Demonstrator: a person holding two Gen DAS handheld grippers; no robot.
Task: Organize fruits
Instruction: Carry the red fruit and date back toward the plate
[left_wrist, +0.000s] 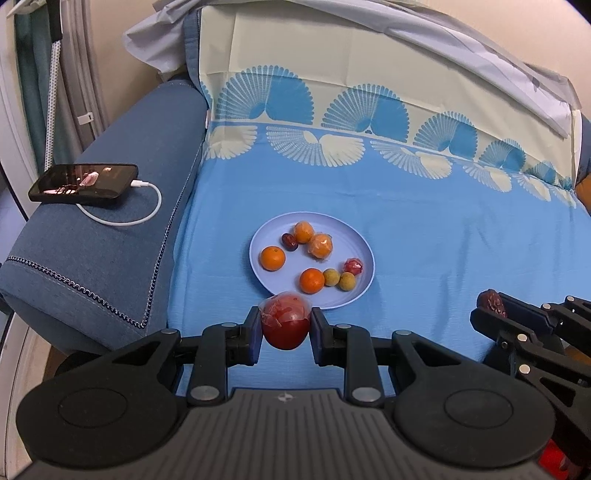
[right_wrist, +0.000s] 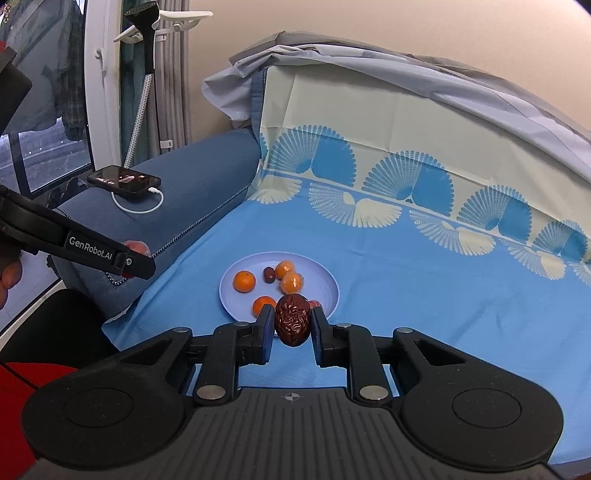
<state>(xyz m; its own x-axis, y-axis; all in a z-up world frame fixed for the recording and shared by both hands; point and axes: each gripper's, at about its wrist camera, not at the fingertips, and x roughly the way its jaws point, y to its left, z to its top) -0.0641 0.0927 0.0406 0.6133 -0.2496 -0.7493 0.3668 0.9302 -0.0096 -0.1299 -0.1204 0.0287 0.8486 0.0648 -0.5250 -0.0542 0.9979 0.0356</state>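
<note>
The sofa (left_wrist: 110, 236), draped w/ a blue fan-print cloth (left_wrist: 424, 229), served as the work surface; the cloth gave the fruit a flat, clean place to sit. A phone (left_wrist: 83, 183) lay charging on the armrest, well apart from the work, prob. parked there to keep out of the way.

Near the cloth's front edge sat the pale blue plate (left_wrist: 351, 240), the collecting spot. On it: four oranges, e.g. one at the left (left_wrist: 273, 258), one of them wrapped in film (left_wrist: 320, 246); two yellow-green round fruits (left_wrist: 340, 280); a small red wrapped piece (left_wrist: 353, 266); and a dark date (left_wrist: 289, 242). All lay loosely spread, so room remained for more.

The left hand-held gripper (left_wrist: 285, 325) was clamped tight on a red fruit in plastic wrap (left_wrist: 286, 323), held just short of the plate's near rim, likely lined up for a drop-in. The right hand-held gripper (right_wrist: 293, 321) pinched a wrinkled dried red date (right_wrist: 293, 319) end-up between its pads, also hovering before the plate. Whether either fruit was over the rim yet couldn't be told; fisheye view too warped.
</note>
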